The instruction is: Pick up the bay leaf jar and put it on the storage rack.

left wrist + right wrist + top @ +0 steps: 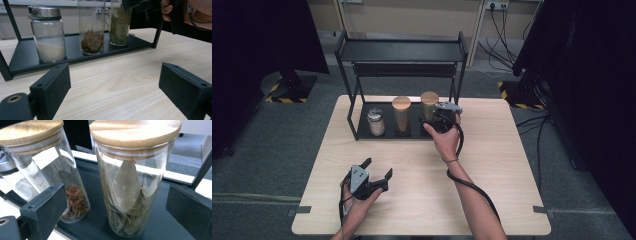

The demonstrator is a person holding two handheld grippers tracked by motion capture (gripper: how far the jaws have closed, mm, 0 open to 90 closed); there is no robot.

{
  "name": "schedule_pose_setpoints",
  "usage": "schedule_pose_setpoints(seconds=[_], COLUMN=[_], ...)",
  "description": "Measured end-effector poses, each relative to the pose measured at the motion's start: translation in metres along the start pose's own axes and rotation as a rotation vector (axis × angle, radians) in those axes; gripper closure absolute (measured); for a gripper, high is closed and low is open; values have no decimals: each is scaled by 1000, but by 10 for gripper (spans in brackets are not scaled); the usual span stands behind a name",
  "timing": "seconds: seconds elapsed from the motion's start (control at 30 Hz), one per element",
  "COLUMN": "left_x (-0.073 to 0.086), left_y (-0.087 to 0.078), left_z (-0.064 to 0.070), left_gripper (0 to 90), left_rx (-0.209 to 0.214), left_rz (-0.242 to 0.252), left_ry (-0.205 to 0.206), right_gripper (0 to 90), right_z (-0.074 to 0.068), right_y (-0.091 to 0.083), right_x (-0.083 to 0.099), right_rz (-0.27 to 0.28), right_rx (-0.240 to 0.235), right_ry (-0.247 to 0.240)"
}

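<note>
Table [492, 165]: I see a pale wooden top; both of my grippers work over it.
Rack [401, 50]: a black two-level metal rack stands at the table's 12 o'clock edge; three jars sit in a row on its bottom tray.
Bay-leaf jar [130, 182]: tall glass with a wooden lid, upright on the tray, the row's 3 o'clock end. In the right gripper view it stands between my jaws, touching neither.
Middle jar [47, 170]: tall glass with a wooden lid and reddish-brown dried pieces at the bottom, just beside the bay-leaf jar at its 9 o'clock.
Short jar [48, 35]: metal-capped, about half full of white powder, at the 9 o'clock end of the row.
Right gripper [438, 121]: I hold it at the rack's front, against the bay-leaf jar; jaws spread wide, one on each side of the glass, nothing gripped.
Left gripper [378, 168]: I hold it low over the table near the 7 o'clock corner, well apart from the rack, pointing toward 1 o'clock; jaws wide apart, bare wood between them.
</note>
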State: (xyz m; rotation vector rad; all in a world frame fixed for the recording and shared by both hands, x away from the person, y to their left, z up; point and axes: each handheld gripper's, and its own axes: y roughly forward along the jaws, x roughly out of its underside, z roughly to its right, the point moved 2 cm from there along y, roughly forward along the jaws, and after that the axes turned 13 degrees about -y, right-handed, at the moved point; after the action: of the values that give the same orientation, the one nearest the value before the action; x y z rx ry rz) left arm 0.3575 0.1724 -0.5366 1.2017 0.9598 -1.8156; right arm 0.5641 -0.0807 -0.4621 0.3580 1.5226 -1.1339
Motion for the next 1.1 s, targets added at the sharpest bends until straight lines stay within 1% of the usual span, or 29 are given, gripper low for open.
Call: schedule_pose_setpoints(seconds=[0.13,0.37,0.57,1.1], left_x=[0,0,0,0], left_y=[0,0,0,0], left_z=[0,0,0,0], left_gripper=[100,100,99,98], left_rx=[0,0,0,-2], left_rz=[2,2,2,2], left_ry=[0,1,1,3], right_gripper=[41,36,36,34], right_z=[-1,-5,-7,-11], right_y=[-4,-9,-12,-27], right_x=[1,3,4,9], right_rz=[-5,5,10,19], right_rx=[-8,-22,-26,-46], right_ry=[-2,-11,-14,-36])
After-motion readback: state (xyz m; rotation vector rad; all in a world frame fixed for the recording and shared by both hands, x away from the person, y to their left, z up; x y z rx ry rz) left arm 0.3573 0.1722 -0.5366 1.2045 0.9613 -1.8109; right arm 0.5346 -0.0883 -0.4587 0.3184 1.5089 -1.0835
